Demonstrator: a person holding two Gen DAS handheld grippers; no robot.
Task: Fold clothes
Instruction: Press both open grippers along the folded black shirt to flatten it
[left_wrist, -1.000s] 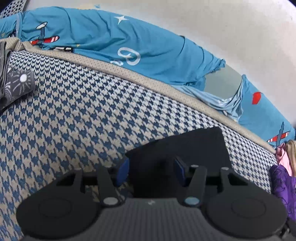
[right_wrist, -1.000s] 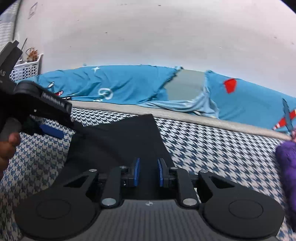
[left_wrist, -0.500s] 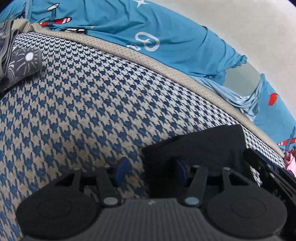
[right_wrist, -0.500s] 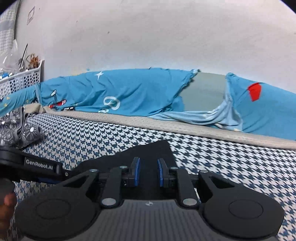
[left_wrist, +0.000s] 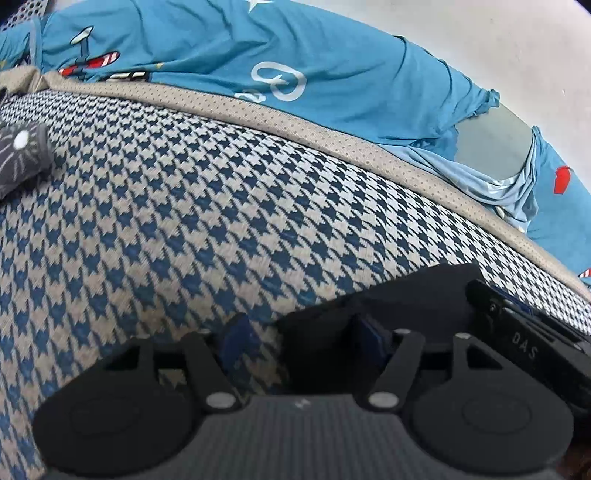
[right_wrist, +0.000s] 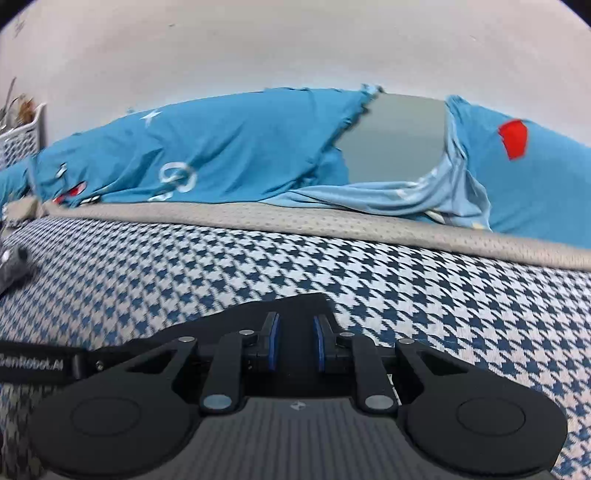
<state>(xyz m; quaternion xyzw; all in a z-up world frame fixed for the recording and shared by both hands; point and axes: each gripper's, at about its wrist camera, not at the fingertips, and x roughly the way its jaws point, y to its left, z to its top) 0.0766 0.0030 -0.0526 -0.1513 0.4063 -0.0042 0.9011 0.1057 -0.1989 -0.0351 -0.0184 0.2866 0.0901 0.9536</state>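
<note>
Underneath, a houndstooth bed cover (right_wrist: 406, 280) meets blue bedding (right_wrist: 240, 147) by a white wall (right_wrist: 258, 48); the left gripper (left_wrist: 306, 343) gapes wide, the right gripper (right_wrist: 295, 345) narrow over black cloth (right_wrist: 295, 310).

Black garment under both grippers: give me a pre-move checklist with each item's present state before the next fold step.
1. Left gripper open: ok, its blue pads stand wide apart.
2. Left gripper over cloth: not ok, only one pad sits over the black garment; the other is over the houndstooth cover.
3. Right gripper gripping cloth: cannot tell, a gap shows between its pads and the garment lies beneath them.
4. Garment lies flat: ok where visible, though the grippers hide much of it.
5. Grippers apart: cannot tell, they are very close together.
6. Grey patterned item clear of the fold: ok.
</note>
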